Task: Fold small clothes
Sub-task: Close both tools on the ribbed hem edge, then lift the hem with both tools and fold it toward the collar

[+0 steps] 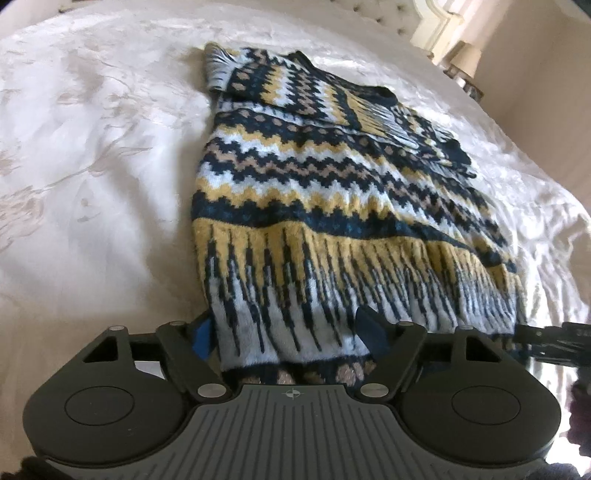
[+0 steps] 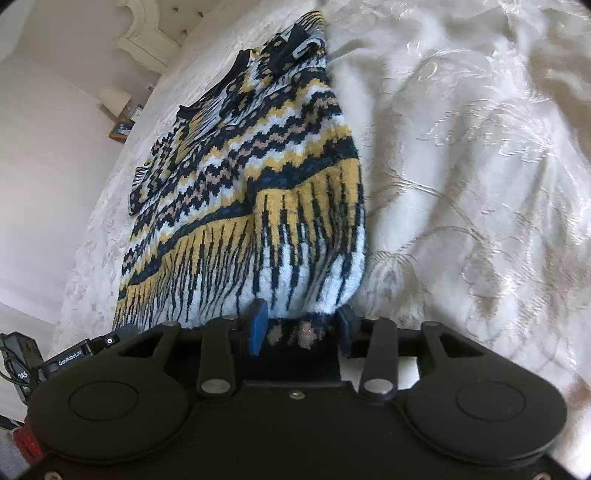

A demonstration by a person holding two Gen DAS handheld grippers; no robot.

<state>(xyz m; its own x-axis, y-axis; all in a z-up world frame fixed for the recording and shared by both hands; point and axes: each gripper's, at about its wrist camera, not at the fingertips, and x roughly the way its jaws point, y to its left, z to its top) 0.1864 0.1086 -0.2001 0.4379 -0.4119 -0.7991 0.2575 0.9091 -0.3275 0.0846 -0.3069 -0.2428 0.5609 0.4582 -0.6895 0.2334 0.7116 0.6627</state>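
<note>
A knitted sweater with navy, yellow, tan and pale blue zigzag bands lies on a white bedspread, its sleeves folded across the far end. My left gripper is shut on the sweater's near hem at its left corner, and the fabric bunches between the blue pads. My right gripper is shut on the hem of the sweater at the right corner and lifts it a little. The right gripper also shows at the right edge of the left wrist view.
The embossed white bedspread spreads wide around the sweater. A cream headboard and a bedside lamp stand at the far end. A pale wall runs along the bed's side.
</note>
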